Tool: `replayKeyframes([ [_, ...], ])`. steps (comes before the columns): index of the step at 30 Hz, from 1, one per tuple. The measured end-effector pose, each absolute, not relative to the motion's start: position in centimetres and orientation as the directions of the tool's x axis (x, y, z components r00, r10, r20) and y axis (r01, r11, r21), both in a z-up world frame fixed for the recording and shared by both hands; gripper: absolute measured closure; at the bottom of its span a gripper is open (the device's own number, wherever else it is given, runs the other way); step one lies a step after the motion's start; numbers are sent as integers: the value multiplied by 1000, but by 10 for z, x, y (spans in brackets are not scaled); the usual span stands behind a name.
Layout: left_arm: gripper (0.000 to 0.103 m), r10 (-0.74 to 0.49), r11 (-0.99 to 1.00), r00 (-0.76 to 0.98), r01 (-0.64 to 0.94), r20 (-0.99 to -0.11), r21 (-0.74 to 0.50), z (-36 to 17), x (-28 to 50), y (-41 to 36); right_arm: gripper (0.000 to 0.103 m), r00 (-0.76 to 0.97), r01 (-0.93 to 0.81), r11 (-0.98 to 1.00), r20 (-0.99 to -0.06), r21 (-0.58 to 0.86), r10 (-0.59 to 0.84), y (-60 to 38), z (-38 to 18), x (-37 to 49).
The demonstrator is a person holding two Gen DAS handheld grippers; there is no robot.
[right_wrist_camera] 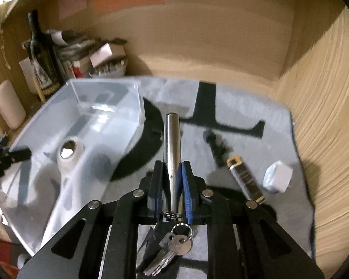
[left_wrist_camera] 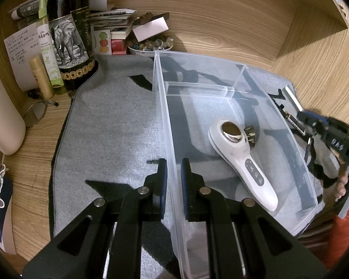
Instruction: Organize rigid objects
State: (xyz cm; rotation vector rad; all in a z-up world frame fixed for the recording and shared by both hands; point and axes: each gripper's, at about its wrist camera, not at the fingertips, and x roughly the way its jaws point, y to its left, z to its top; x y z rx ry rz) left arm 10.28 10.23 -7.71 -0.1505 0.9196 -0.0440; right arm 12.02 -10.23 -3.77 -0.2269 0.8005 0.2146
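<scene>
Left wrist view: the left gripper [left_wrist_camera: 173, 186] pinches the near wall of the clear plastic bin [left_wrist_camera: 297, 153], one finger outside it and one inside, steadying it on the grey felt mat [left_wrist_camera: 109, 121]. Beyond the inner finger, on the bin floor, lies a white handheld facial device [left_wrist_camera: 244, 162] with a shiny metal head, and a small metal piece sits against that head. Far beyond the outer finger stands a dark wine bottle [left_wrist_camera: 68, 34] with an elephant drawing on its label; the script beside it is too small to read. A handwritten note and a green-labelled spray bottle stand by it, also unreadable.

Right wrist view: the right gripper [right_wrist_camera: 173, 183] has its fingers pressed on a steel cylinder [right_wrist_camera: 172, 144] that points straight ahead beyond the tips, with a ring of keys [right_wrist_camera: 174, 246] hanging from its near end. The bin lies to the left of the fingers. To their right, on the mat, lie a black and gold lighter [right_wrist_camera: 245, 179] and a small white packet [right_wrist_camera: 278, 176].

The step appears to be carrying the cylinder into the bin. It should clear the rim with the dangling keys held high, then go down in free floor space away from the facial device before the fingers spread.
</scene>
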Motion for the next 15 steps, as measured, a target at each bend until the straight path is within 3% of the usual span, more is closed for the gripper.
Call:
replayKeyframes([
  [15,92,-104,988,606,-27,-788,-151,-77,103,103,89,783,-339,929,-592,-148,191,-68,26,109],
])
